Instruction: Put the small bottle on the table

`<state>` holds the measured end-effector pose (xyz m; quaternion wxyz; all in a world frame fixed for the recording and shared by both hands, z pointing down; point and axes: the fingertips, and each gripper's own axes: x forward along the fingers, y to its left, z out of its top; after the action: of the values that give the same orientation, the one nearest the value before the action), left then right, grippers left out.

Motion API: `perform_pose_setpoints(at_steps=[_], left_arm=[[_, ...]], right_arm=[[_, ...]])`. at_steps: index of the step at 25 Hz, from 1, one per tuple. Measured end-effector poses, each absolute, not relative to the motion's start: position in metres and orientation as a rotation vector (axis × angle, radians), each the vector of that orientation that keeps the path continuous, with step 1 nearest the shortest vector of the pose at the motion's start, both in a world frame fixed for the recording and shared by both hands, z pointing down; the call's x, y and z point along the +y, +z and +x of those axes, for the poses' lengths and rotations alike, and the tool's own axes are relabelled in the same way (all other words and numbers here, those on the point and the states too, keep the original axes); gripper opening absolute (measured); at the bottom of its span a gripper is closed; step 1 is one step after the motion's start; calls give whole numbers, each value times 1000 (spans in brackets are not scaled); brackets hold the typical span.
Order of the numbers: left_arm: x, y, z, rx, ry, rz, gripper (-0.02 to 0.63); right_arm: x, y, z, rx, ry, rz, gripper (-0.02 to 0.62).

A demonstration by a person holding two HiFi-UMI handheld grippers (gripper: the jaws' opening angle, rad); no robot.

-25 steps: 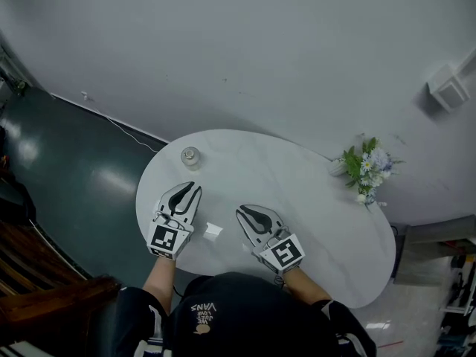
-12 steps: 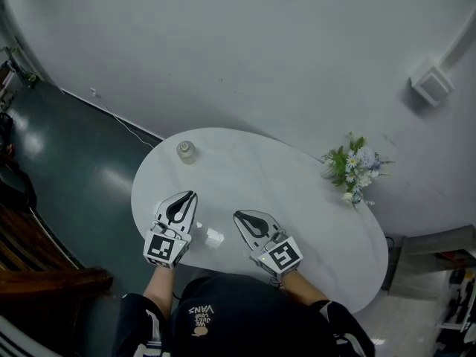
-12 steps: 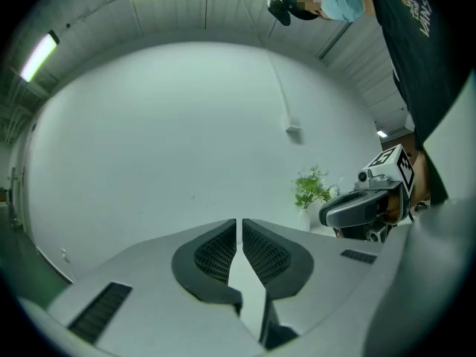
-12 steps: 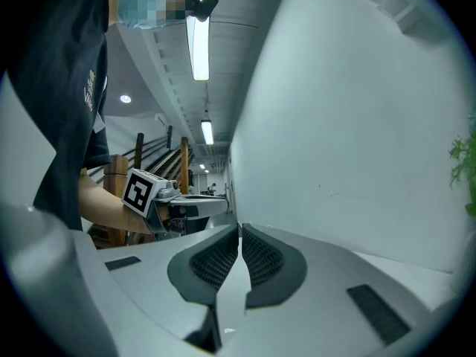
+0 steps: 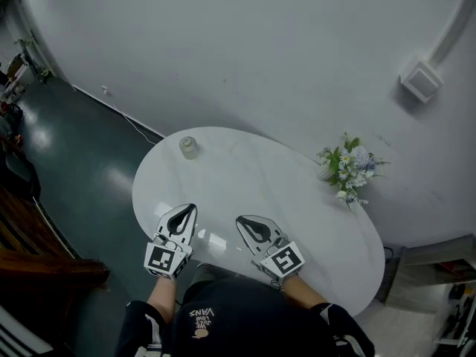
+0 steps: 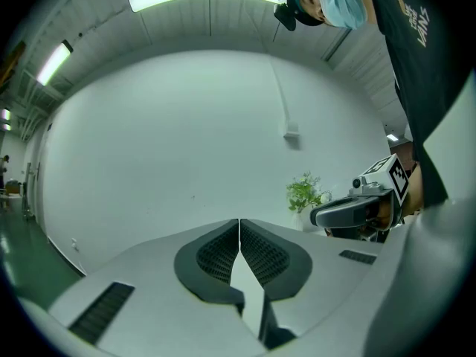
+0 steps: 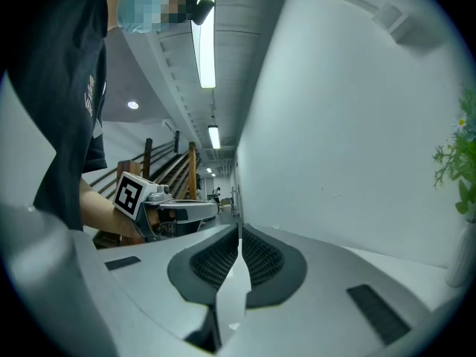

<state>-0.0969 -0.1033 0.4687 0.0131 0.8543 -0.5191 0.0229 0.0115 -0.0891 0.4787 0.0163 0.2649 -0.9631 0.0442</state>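
Since the small bottle (image 5: 189, 146) stands on the counter (image 5: 260, 177), we hold left gripper (image 5: 187, 210) and right gripper (image 5: 244, 222) closed together, empty, well apart from it.

Stuff you can't really make out here: in the head view the person's head and shoulders (image 5: 245, 311) cover the near rim of the tabletop (image 5: 253, 169), plus most of both forearms behind the left claw (image 5: 186, 210) and right claw (image 5: 248, 222). The small jar (image 5: 189, 146) at the far left rim is way too tiny to tell what's inside or whether it's capped. Whatever the flowers (image 5: 349, 166) stand in gets lost among the stems. In the left gripper view the claw's own body blocks the tabletop, and a dark shirt (image 6: 416, 65) cuts off the right claw's back end. In the right gripper view the flowers are chopped by the right edge.
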Motion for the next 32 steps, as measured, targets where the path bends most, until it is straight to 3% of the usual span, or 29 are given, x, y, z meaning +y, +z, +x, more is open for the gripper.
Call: perform_pose_setpoints(at_steps=[15,32], left_arm=[[-34,474,-48,-1646,39,2634,23],[25,495,-44,-1778,43,2500,20]], right_arm=[[-32,489,40,-3019,110,700,51],[6,505,23,-2972,153,486,49]])
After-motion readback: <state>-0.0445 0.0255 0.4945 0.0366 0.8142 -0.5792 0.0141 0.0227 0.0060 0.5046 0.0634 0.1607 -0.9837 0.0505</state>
